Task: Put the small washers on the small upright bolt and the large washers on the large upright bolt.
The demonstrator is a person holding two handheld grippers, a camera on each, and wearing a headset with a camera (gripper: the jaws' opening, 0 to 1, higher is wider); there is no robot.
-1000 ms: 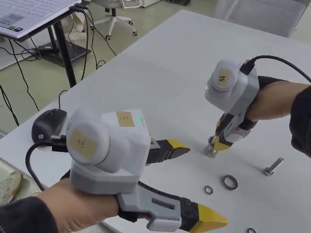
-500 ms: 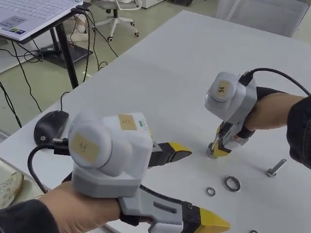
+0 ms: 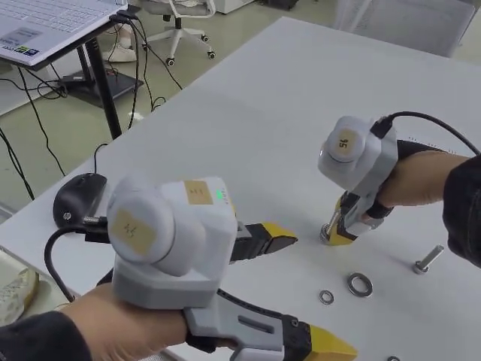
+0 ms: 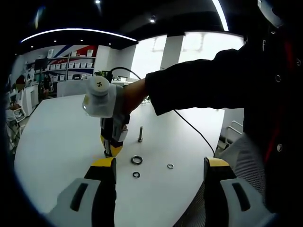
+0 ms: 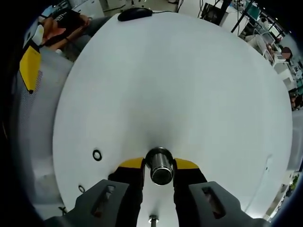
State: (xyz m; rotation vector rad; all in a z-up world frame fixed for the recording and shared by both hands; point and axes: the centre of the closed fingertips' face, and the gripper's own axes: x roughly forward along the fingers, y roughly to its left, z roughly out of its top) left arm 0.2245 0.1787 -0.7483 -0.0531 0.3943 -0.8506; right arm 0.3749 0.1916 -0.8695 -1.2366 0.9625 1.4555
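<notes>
My right gripper (image 3: 336, 233) is shut on the large bolt (image 3: 328, 230), which stands on the white table. From above, the bolt's round end (image 5: 161, 166) sits between the yellow jaws of the right gripper (image 5: 160, 164). The small bolt (image 3: 425, 259) stands on its head to the right, also seen upright (image 4: 140, 134). A large washer (image 3: 359, 284) and a small washer (image 3: 326, 297) lie flat in front of the large bolt. My left gripper (image 3: 308, 295) hovers open and holds nothing, with its jaws wide apart (image 4: 160, 165).
Another small washer (image 4: 170, 166) lies nearer the table's near edge. A black mouse (image 3: 75, 197) sits at the left edge of the table (image 3: 248, 113). A laptop (image 3: 37, 22) rests on a stand beyond, with an office chair (image 3: 176, 22) behind it.
The right gripper has sunk a little towards the table while staying shut on the large bolt. The washers and the small bolt lie as before. The left gripper has barely moved.
</notes>
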